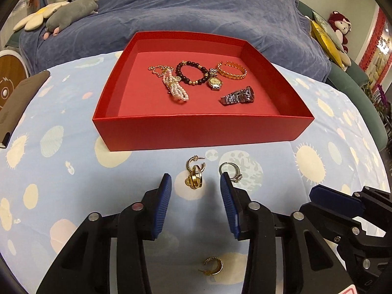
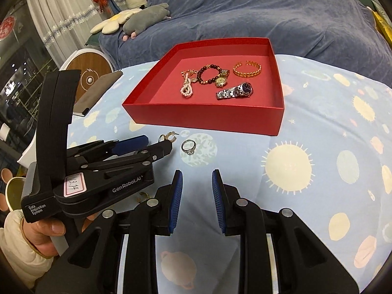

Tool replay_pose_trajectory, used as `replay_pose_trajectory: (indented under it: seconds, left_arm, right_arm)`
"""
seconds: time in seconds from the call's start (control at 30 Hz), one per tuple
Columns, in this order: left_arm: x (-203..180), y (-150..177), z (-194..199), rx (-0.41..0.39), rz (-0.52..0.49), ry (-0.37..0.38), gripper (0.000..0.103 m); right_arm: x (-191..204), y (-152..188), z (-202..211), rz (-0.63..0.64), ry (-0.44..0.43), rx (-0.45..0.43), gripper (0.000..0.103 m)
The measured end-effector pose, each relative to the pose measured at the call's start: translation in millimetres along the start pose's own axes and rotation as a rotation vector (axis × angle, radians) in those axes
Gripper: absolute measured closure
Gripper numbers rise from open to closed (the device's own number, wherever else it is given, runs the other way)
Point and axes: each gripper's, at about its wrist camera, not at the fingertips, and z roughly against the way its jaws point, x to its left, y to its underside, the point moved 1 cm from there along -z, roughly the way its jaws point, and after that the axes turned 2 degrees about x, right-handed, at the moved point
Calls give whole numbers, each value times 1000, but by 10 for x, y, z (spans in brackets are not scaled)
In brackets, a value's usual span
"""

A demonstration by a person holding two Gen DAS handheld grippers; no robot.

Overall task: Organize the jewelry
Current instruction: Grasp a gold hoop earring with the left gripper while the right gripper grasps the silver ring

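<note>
**Jewelry Count: Box and Bench**

One red box (image 1: 203,132), centre frame. Inside it:
- two watches: one gold (image 1: 214,81), one silver (image 1: 238,96);
- three bracelets: pearl (image 1: 177,88), dark beaded (image 1: 192,73), gold cuff (image 1: 231,70).

On the cloth below the box:
- two rings: gold (image 1: 196,179), silver (image 1: 231,171);
- two gold hoop earrings (image 1: 196,163), (image 1: 213,265).

blue patterned cloth (image 1: 73,161) carries red box (image 1: 201,132), rings (image 1: 194,178), earring (image 1: 214,265), perhaps a notebook (image 1: 22,100).

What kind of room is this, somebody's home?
Most likely a home living room or bedroom. Plush toys lie on a sofa or bed under a blue throw, curtains hang nearby, and jewelry sits in a red box on a patterned cloth.
</note>
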Motion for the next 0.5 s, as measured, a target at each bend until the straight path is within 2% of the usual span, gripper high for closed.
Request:
replay_pose_trajectory:
  seconds: [0.03,0.13,0.2,0.5]
  left_arm:
    - [-1,-3,-25,8,2,7,79]
    - [19,-10,-71,17,5,11,94]
    - [34,-9,-70,15,7,17,99]
    - [145,-3,103,-7,19,49,100]
  right_arm:
    - [-1,0,-12,0,-1,2,78]
    - [-3,-14,-59,-2,0,7,78]
    - [-5,-36,-99,-2,-1,10,78]
    - [84,-179,-310,25,-5,10,78]
